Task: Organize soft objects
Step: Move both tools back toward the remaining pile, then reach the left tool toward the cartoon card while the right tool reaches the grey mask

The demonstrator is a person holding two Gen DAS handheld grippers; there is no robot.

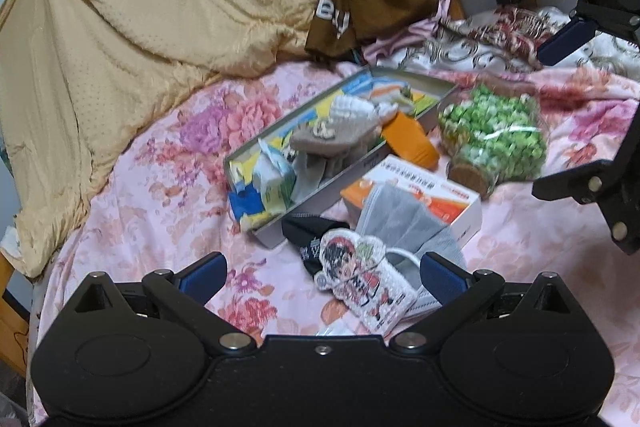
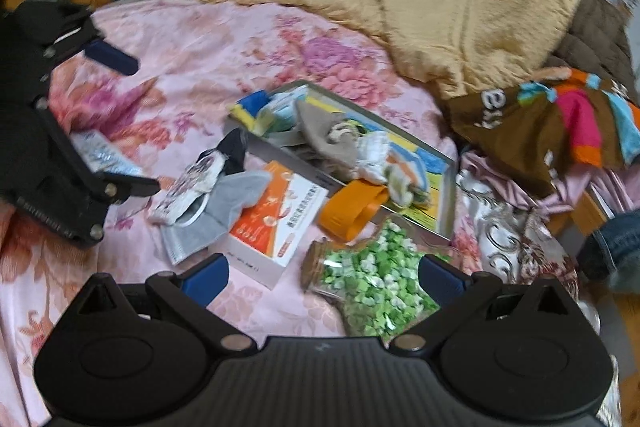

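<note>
Your left gripper (image 1: 322,273) hangs wide open over the cartoon sock (image 1: 362,283) low in the frame, your right gripper (image 2: 322,273) gapes wide above the bag of green bits (image 2: 372,283), and the tray (image 1: 320,187) of soft things sits mid-frame on the bed (image 1: 160,227).
</note>
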